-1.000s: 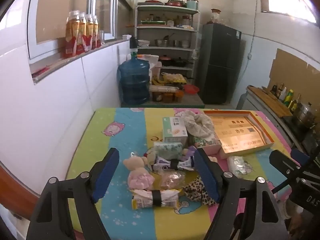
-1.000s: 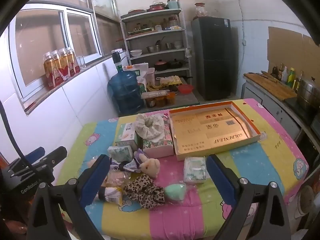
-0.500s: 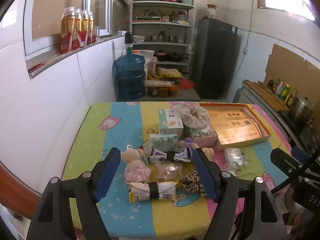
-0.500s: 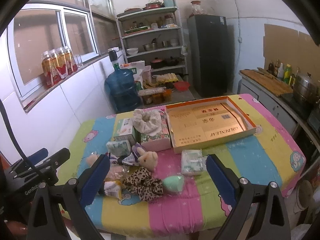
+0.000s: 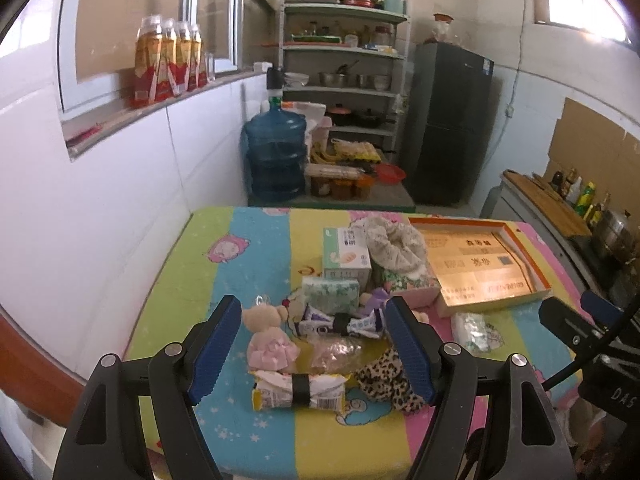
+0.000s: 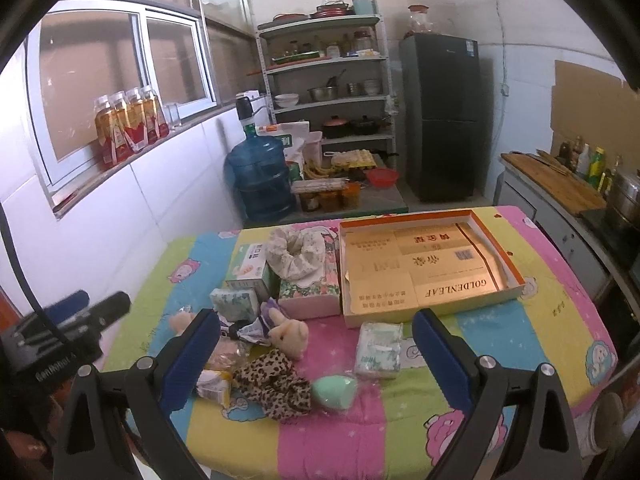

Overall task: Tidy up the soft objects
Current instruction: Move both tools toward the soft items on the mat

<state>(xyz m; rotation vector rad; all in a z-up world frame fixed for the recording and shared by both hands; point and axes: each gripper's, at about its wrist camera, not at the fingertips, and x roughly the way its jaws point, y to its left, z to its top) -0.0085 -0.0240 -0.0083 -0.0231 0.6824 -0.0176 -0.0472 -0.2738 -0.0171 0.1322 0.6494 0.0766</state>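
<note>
Striped table point(image 5: 248, 432) | both tongs wide, empty | green sponge point(image 6: 334, 389) right view only

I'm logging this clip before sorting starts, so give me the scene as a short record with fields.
surface: table with a striped cartoon cloth
container: open cardboard box, nothing in it
soft things: teddy bear, leopard cloth, green sponge, tissue pack, plush rabbit
left gripper: open, holding nothing, above the near edge
right gripper: open, holding nothing
progress: nothing in the box yet
</note>
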